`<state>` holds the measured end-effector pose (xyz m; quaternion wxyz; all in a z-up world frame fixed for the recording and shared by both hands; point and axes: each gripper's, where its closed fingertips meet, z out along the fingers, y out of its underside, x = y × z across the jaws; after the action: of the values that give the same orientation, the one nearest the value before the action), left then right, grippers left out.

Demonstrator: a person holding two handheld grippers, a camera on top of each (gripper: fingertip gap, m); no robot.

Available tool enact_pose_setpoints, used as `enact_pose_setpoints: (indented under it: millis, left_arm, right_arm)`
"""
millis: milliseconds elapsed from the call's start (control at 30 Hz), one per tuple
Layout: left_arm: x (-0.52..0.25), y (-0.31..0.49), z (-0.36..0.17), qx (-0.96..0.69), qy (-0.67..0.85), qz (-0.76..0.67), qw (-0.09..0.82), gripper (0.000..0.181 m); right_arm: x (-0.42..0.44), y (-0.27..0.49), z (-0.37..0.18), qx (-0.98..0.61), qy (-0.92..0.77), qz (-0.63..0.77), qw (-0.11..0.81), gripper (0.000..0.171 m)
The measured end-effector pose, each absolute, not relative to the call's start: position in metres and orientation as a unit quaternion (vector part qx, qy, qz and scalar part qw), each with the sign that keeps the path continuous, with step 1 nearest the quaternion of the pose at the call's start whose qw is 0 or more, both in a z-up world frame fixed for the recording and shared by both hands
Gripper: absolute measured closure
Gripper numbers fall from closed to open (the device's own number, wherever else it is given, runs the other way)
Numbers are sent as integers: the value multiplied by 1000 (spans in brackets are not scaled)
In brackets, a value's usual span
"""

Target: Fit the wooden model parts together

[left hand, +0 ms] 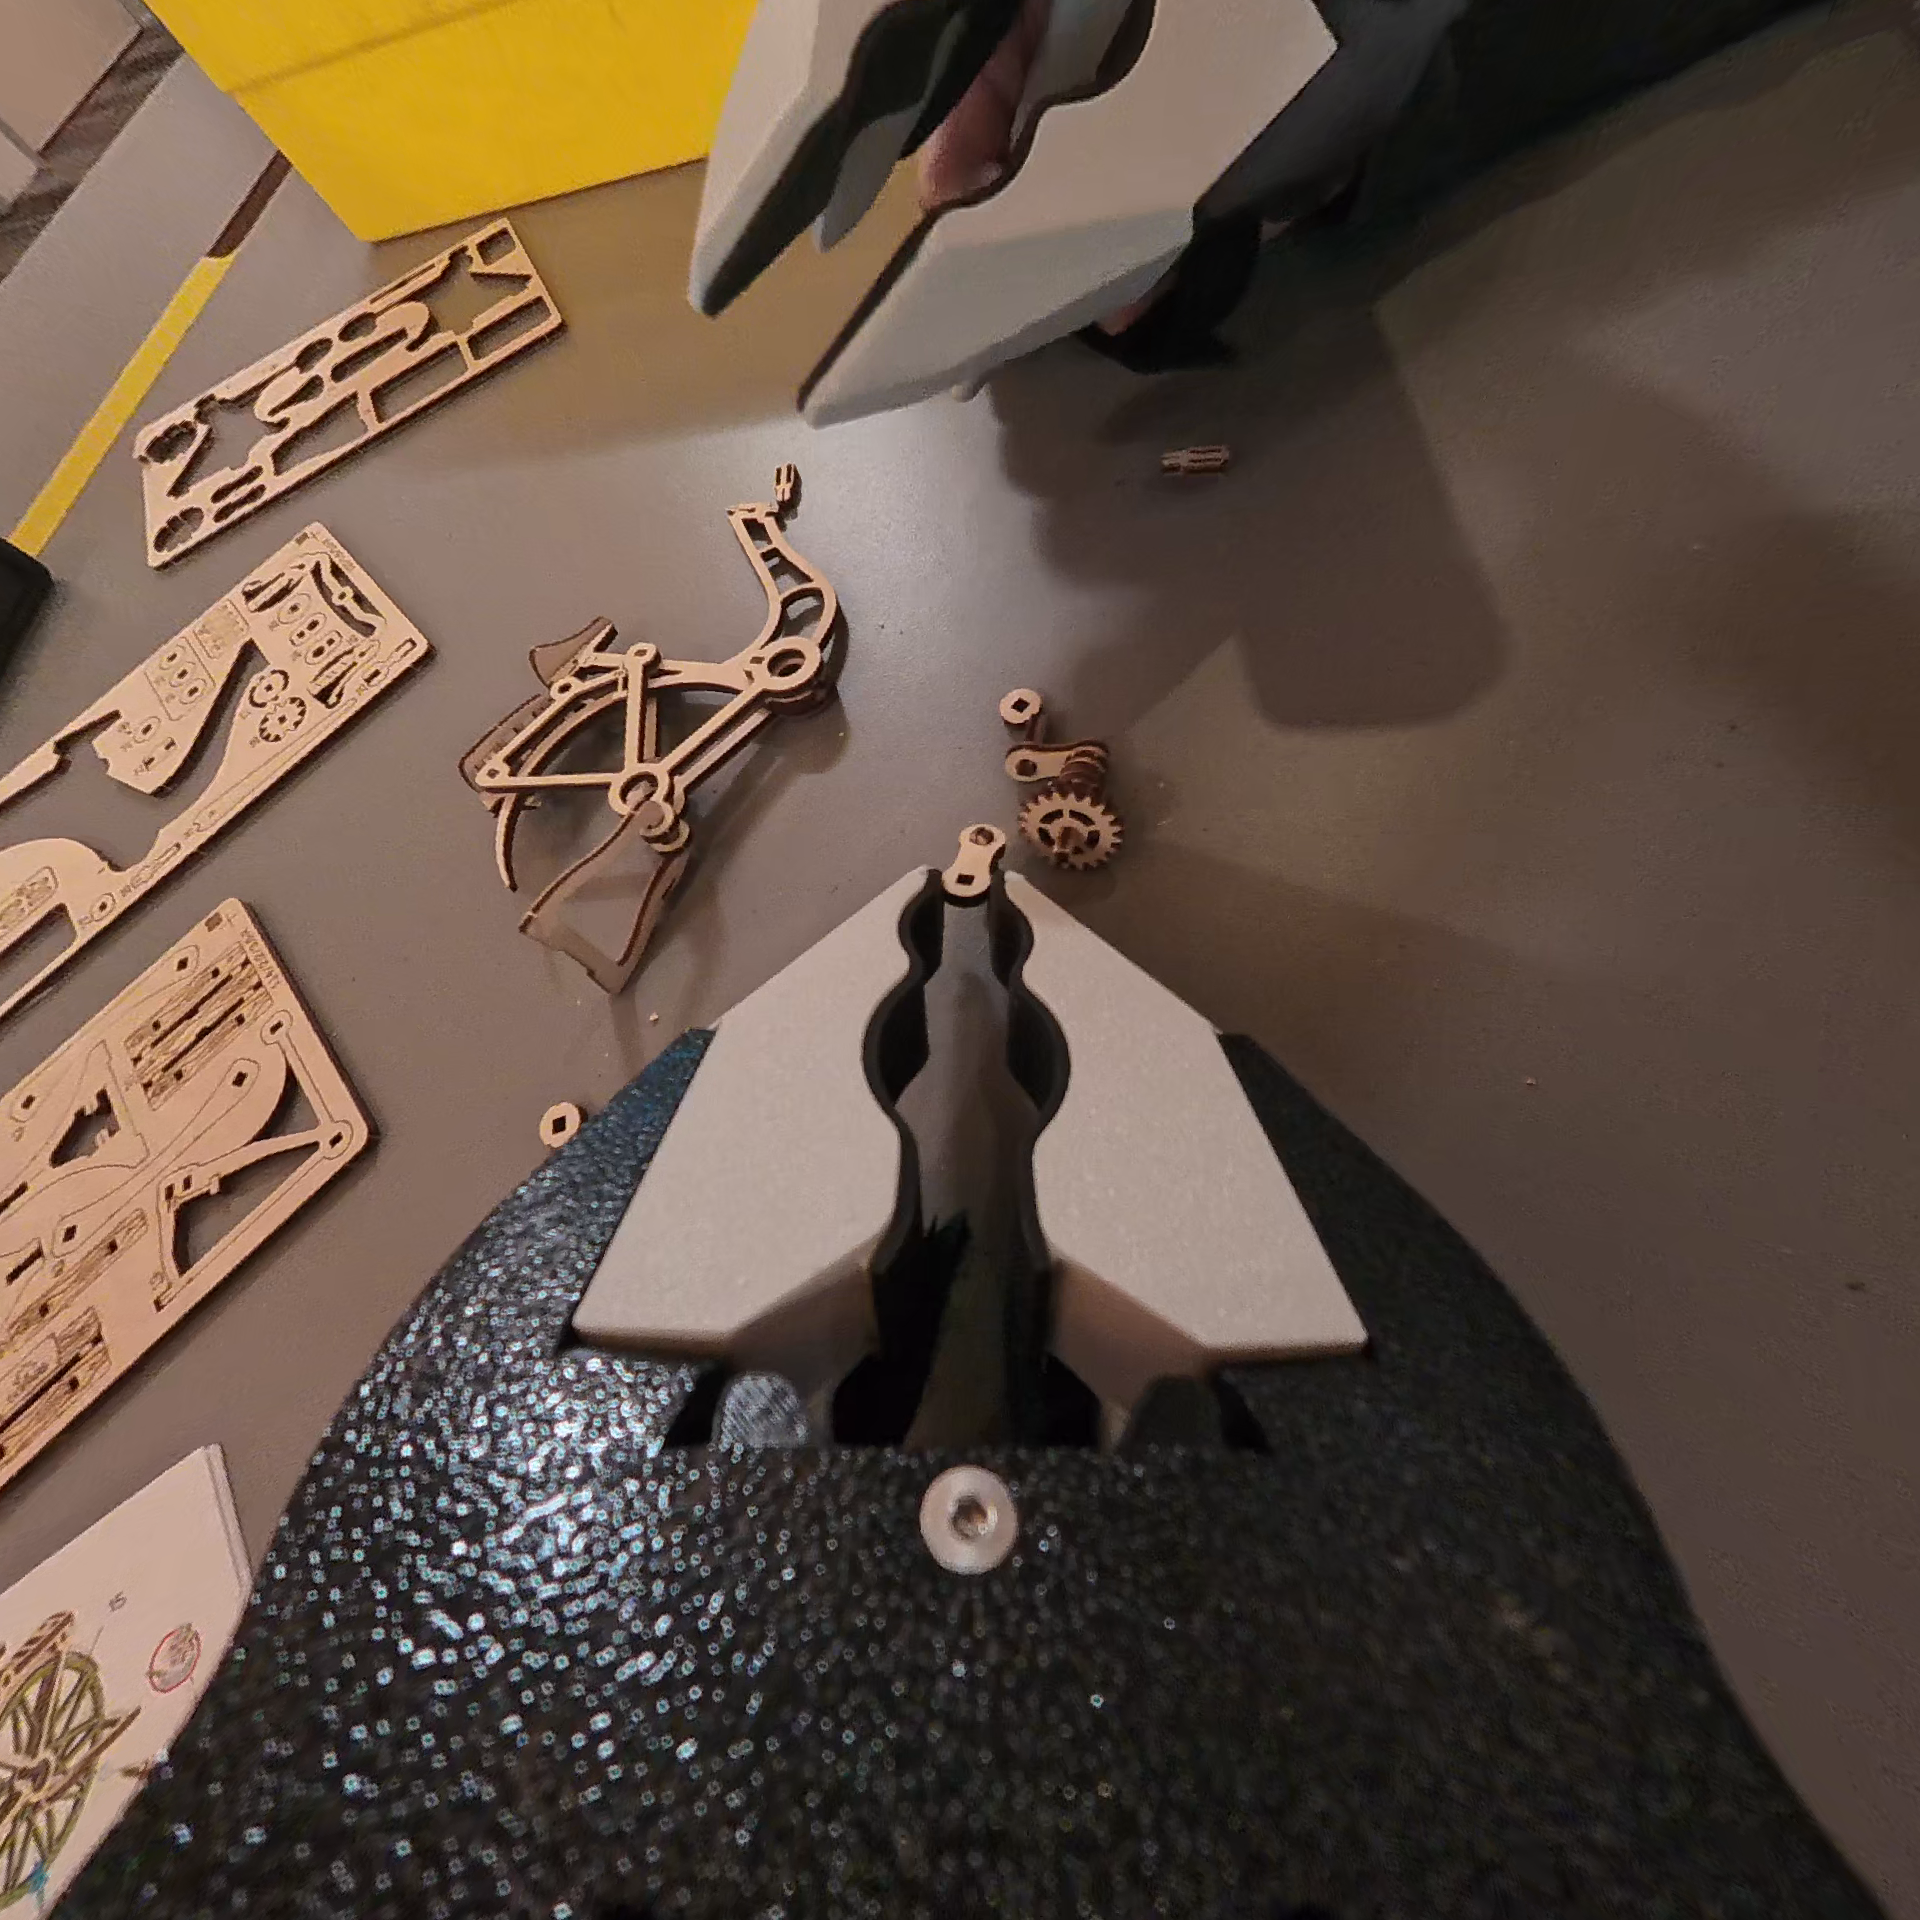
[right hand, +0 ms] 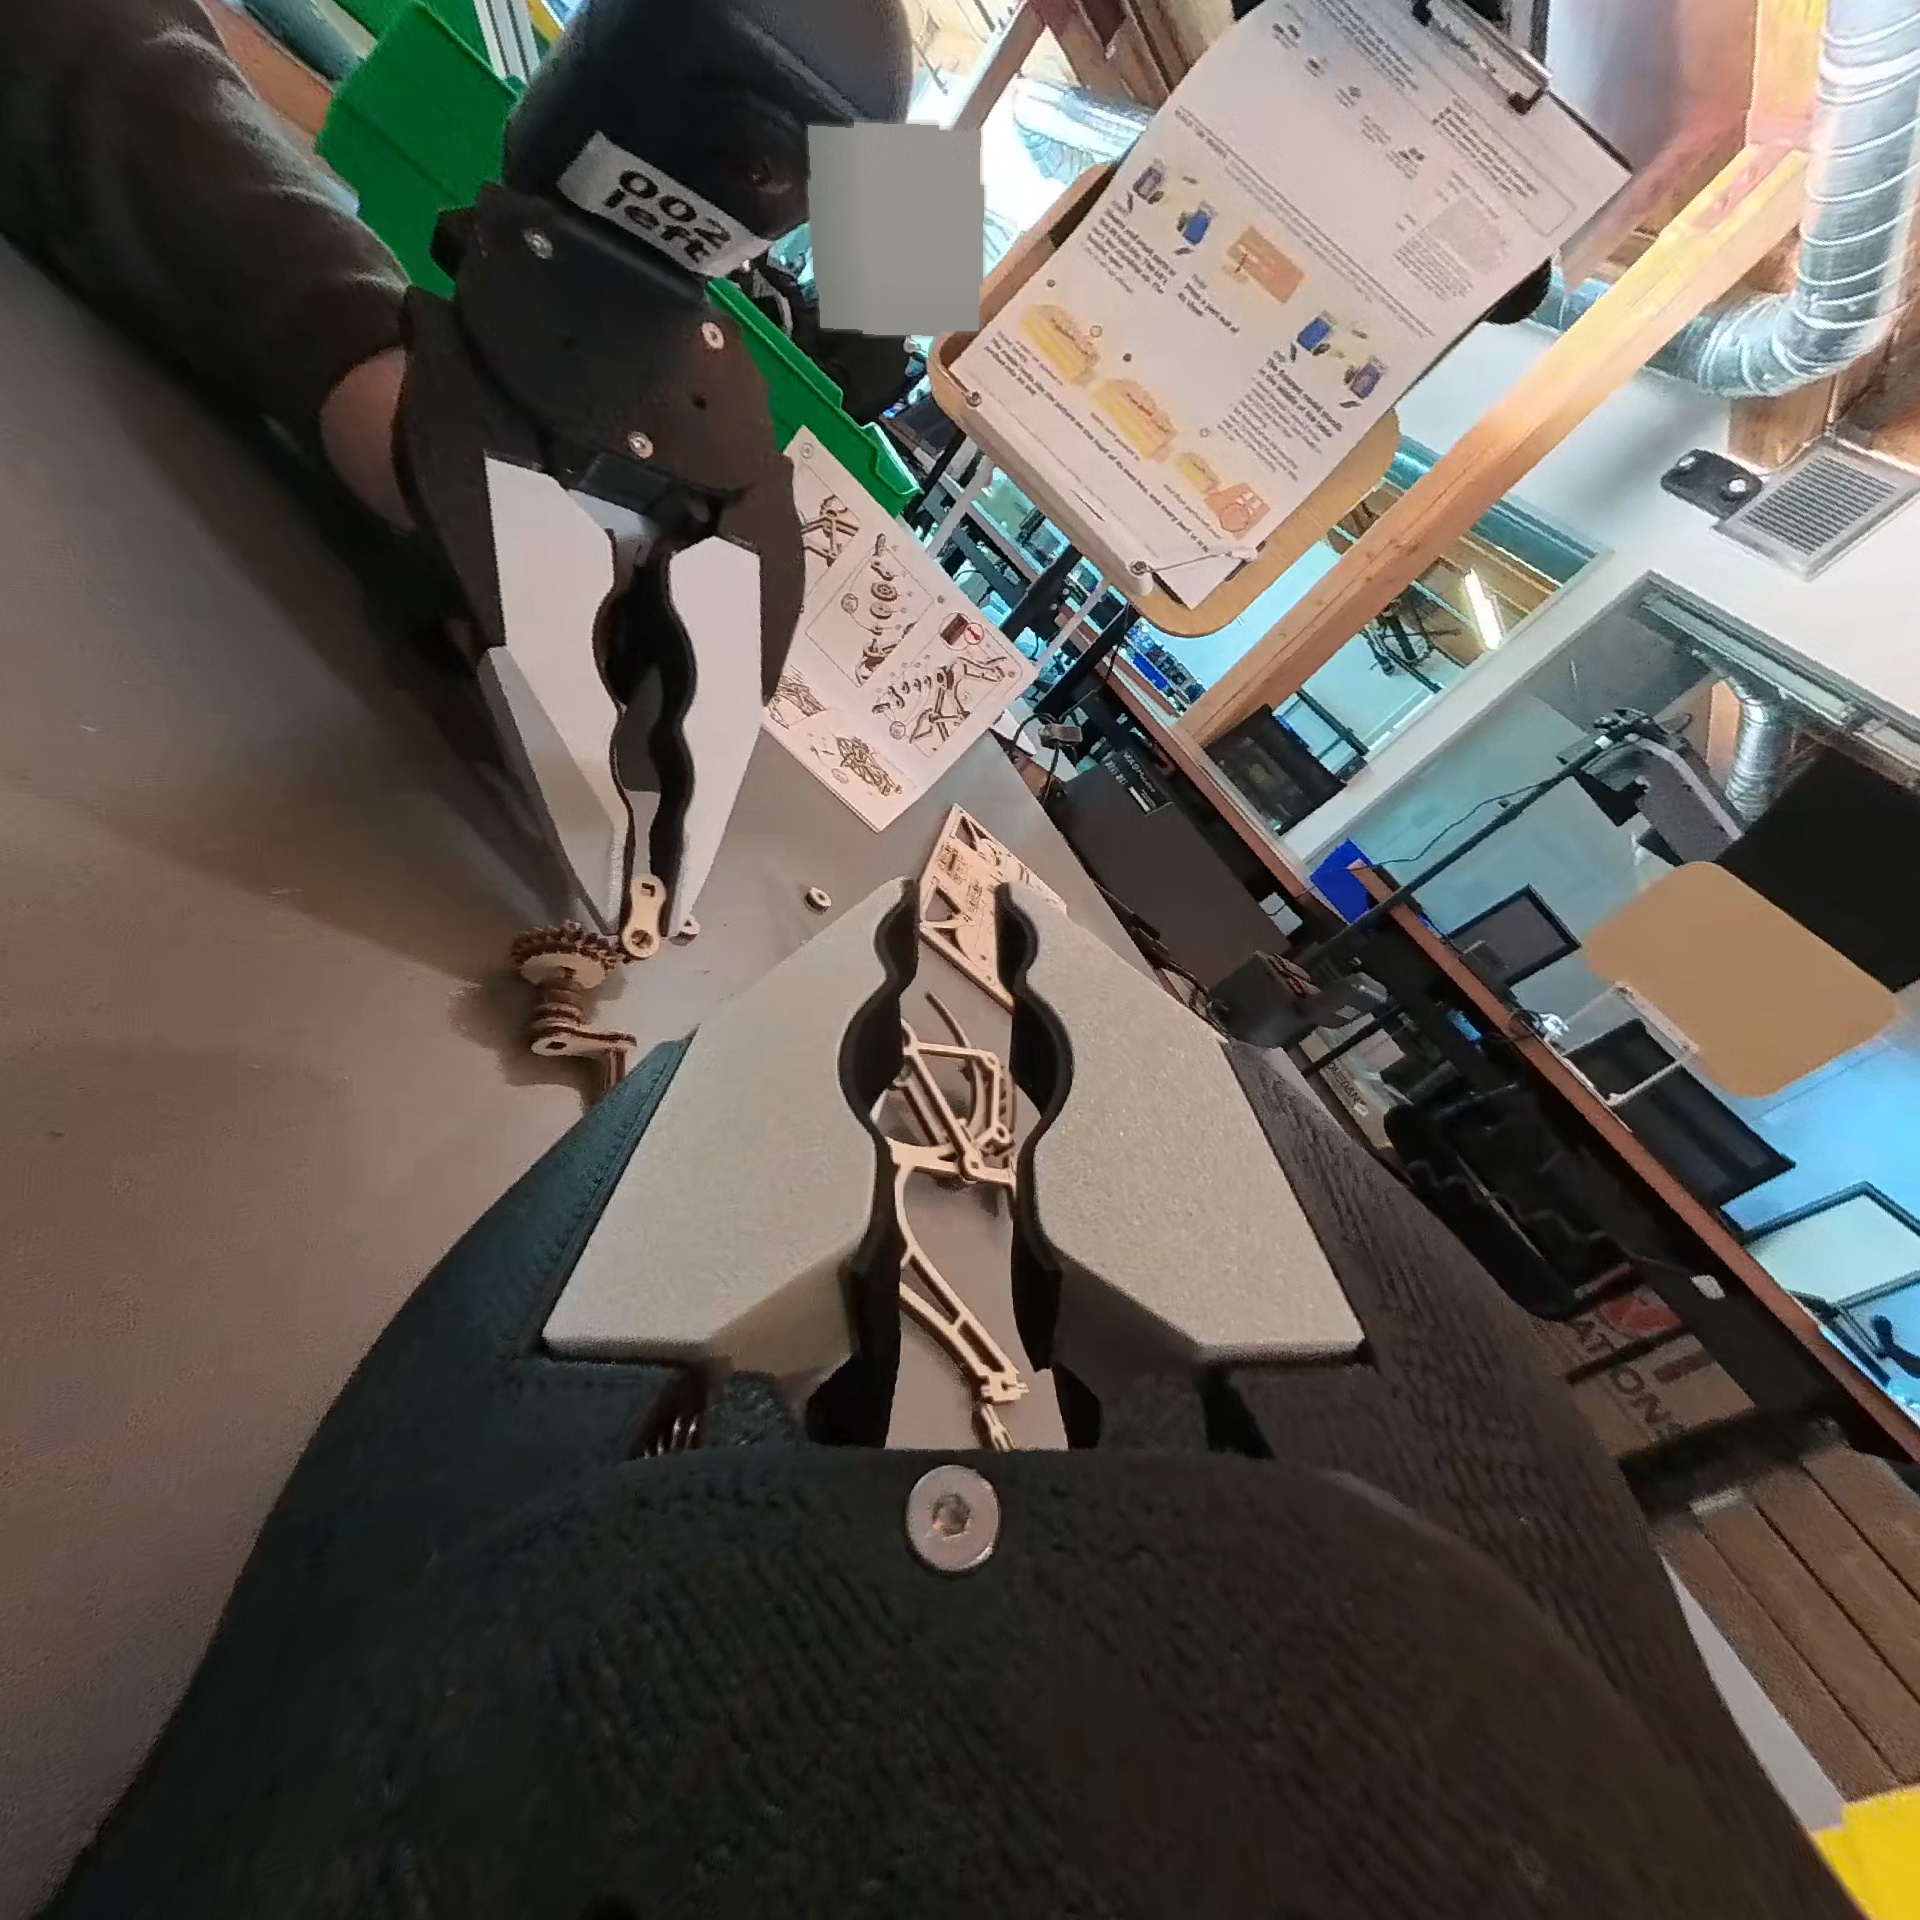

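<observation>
- A small flat wooden link piece [left hand: 975, 858] is clamped between the tips of the left gripper [left hand: 966, 883]. It is oblong with a hole near each end, and its long axis runs on from the fingers, out past the tips.
- Landmark: the gear and crank sub-assembly [left hand: 1065, 802], of laser-cut plywood with a toothed wheel on a short axle, lies on the grey table [left hand: 1455, 935]. The free end of the link piece sits just beside the toothed wheel; contact cannot be confirmed.
- In the right wrist view the same link piece [right hand: 642, 920] hangs steeply downward from the left gripper [right hand: 652, 883], its lower end at the gear and crank sub-assembly [right hand: 566, 982].
- The right gripper [right hand: 956, 904] is released: jaws apart, nothing between them. It hangs tilted above the table on the far side of the landmark.
- The partly built wooden bicycle frame [left hand: 655, 769] lies on its side to the left of the landmark, handlebar end pointing away from the left gripper.
- Punched-out plywood sheets [left hand: 208, 665] lie flat further left, beyond the frame.
- A yellow box [left hand: 457, 104] stands past the sheets; its contents are not visible.
- A small loose wooden peg [left hand: 1198, 460] lies well beyond the landmark.
- The gripper fingers [left hand: 790, 1143] are pale grey, matt, with wavy black inner edges.
</observation>
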<state>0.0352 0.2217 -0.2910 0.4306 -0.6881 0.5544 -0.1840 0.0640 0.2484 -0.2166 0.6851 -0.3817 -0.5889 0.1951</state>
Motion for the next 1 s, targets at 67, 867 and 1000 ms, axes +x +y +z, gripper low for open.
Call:
enact_pose_setpoints:
  millis: [67,867,1000]
  left_arm:
    - [35,222,-290,-686,555,-179,435,175]
    - [35,220,-291,-683,557,-176,439,175]
    - [30,221,-292,-698,544,-188,425,175]
  right_arm:
    - [64,247,-218,-380,-594,196,681,158]
    - [64,239,-221,-367,-609,210,671,160]
    - [63,234,-225,-362,-623,203,664,161]
